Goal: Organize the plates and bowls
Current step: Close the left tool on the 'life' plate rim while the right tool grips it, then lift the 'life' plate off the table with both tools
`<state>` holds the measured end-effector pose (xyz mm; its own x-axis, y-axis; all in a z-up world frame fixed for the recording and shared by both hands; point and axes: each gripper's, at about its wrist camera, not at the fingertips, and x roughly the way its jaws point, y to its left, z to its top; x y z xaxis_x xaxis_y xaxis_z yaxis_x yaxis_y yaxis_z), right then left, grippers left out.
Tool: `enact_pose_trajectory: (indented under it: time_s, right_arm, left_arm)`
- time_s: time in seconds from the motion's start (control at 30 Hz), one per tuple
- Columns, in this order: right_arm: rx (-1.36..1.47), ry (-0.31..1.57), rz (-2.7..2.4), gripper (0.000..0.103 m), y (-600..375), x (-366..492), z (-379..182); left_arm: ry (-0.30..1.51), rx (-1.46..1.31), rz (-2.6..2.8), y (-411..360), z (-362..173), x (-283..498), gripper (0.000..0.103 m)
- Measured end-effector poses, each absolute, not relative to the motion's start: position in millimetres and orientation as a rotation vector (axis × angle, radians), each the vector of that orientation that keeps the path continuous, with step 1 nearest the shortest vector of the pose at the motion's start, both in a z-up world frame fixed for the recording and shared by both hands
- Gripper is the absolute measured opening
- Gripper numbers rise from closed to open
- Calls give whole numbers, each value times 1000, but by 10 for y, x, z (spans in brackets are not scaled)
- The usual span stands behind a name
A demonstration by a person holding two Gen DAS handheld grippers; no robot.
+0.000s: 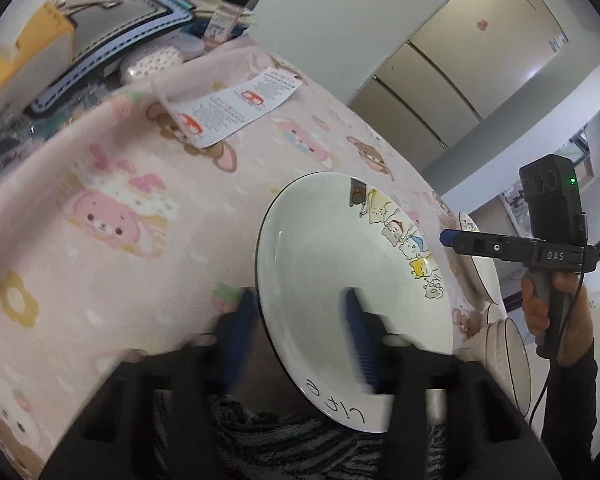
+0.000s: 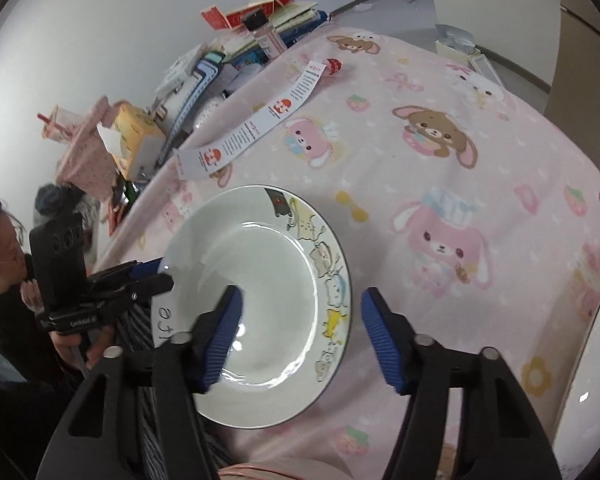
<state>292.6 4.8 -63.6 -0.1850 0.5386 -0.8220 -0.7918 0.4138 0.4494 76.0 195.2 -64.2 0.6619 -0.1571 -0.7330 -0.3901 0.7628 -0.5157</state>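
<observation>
Even, soft indoor light, glare on the glossy white cartoon-printed plate (image 2: 260, 280), motion blur on the left view's blue pads (image 1: 356, 336), fisheye-curved dark corners.

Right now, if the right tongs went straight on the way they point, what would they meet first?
Most likely the cartoon plate: the right tongs straddle its right rim, one finger over the well, the other over the pink tablecloth. Height above it is unclear.

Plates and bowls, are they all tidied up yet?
Not yet. Nothing looks stacked so far. In hand: the left gripper seems to pinch the rim of the cartoon plate, and the right gripper hovers open over its other side. Left to do: this plate and the bowls beside it need sorting.
</observation>
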Motion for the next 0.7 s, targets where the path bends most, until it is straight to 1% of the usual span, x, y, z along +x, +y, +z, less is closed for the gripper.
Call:
enact_pose_trajectory:
  time_s: [0.03, 0.17, 0.27, 0.3, 0.33, 0.37, 0.4, 0.5, 0.53, 0.6, 0.7]
  right_arm:
    - [-261, 1285, 1218, 53, 56, 2944, -637]
    - [-265, 1318, 1237, 45, 84, 3009, -696]
    - [-288, 1359, 1285, 37, 106, 3038, -779]
    - [-286, 1366, 1304, 32, 104, 3065, -779]
    - [-278, 1386, 1322, 31, 94, 3108, -790]
    - [-271, 1397, 1332, 31, 86, 3159, -802]
    - [-268, 1406, 1340, 30, 78, 3195, -821]
    - [-278, 1450, 1366, 21, 91, 3249, -960]
    - [-290, 1457, 1379, 21, 101, 3241, -1002]
    - [-278, 1478, 1415, 17, 134, 3233, -1084]
    - [-257, 1503, 1440, 17, 171, 3247, -1161]
  left_arm:
    - [853, -723, 156, 1970, -664, 748, 29]
    - [870, -756, 136, 1984, -736, 724, 29]
    - [890, -713, 121, 1906, -736, 760, 29]
    - [898, -700, 120, 1883, -745, 778, 29]
    - [899, -699, 119, 1875, -753, 784, 29]
    - [897, -702, 120, 1875, -755, 782, 28]
    - [897, -706, 123, 1884, -762, 782, 23]
    - [883, -728, 135, 1928, -799, 747, 16]
    - [878, -734, 133, 1936, -808, 738, 16]
    - [875, -735, 130, 1946, -814, 737, 16]
    - [875, -722, 134, 1932, -810, 744, 16]
